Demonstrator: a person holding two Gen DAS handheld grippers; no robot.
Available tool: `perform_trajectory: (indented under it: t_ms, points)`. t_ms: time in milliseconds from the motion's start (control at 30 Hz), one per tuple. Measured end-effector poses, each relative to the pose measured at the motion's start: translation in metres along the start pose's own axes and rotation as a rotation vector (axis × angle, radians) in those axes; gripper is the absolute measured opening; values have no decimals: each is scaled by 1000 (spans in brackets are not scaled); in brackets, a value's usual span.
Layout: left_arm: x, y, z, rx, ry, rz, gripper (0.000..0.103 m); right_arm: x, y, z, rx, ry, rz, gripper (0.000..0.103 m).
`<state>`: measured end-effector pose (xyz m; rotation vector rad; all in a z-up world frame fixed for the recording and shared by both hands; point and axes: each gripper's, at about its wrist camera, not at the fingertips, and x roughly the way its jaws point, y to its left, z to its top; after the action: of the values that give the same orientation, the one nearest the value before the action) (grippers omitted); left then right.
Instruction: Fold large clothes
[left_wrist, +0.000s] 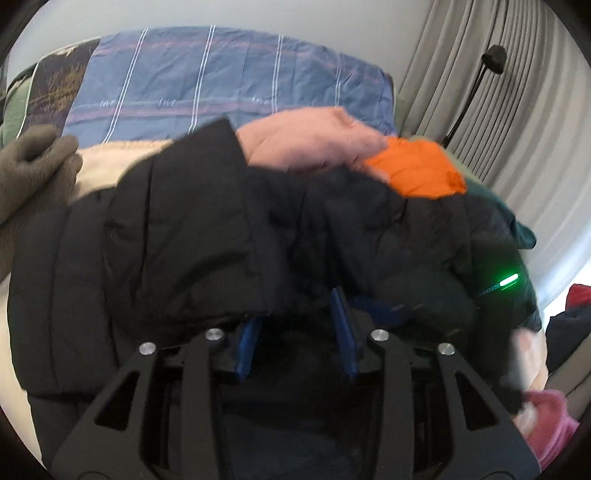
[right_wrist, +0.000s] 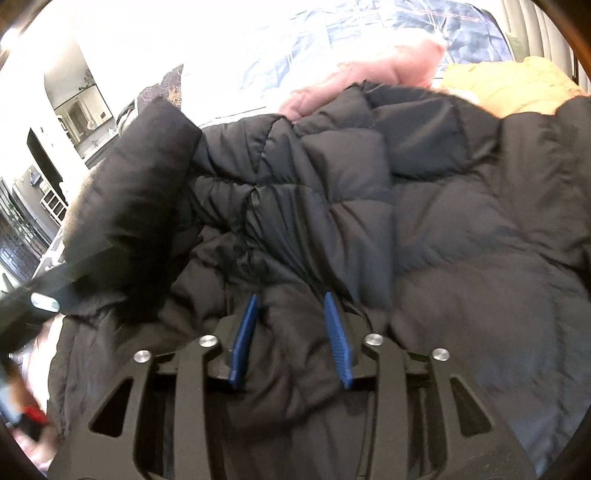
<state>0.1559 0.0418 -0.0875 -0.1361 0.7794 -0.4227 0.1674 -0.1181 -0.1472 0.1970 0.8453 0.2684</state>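
Observation:
A black quilted puffer jacket (left_wrist: 207, 229) lies spread over a bed and fills both views (right_wrist: 406, 206). My left gripper (left_wrist: 297, 310) stands over its near edge with the blue pads apart; black fabric drapes over the tips, and the left tip is hidden under it. My right gripper (right_wrist: 291, 295) has its jaws apart around a loose fold of the jacket, and the pads do not pinch it. A sleeve (right_wrist: 136, 184) lies folded across the jacket's left side. The right gripper's body with a green light (left_wrist: 509, 280) shows at the right of the left wrist view.
Beyond the jacket lie a pink garment (left_wrist: 314, 144), an orange one (left_wrist: 417, 170) and blue striped bedding (left_wrist: 221, 81). An olive fleece (left_wrist: 33, 166) sits at the left on a cream blanket (left_wrist: 110, 162). Grey curtains (left_wrist: 498, 110) hang at the right. A hand (left_wrist: 532, 354) shows at right.

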Motion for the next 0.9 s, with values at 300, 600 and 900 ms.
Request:
perform_trajectory:
  t_ms: [300,600,900]
  points:
    - [-82,39,-23,-19,-178,88,70,-58,36,18,-166,-133,-89,48]
    - [-83,126,-47,-293,-161,345,68,-19,169,-15,-781,-224,-332,59]
    - [-56,150,-62,-363,-103,404,68,-13,160,6,-706,-440,-475,33]
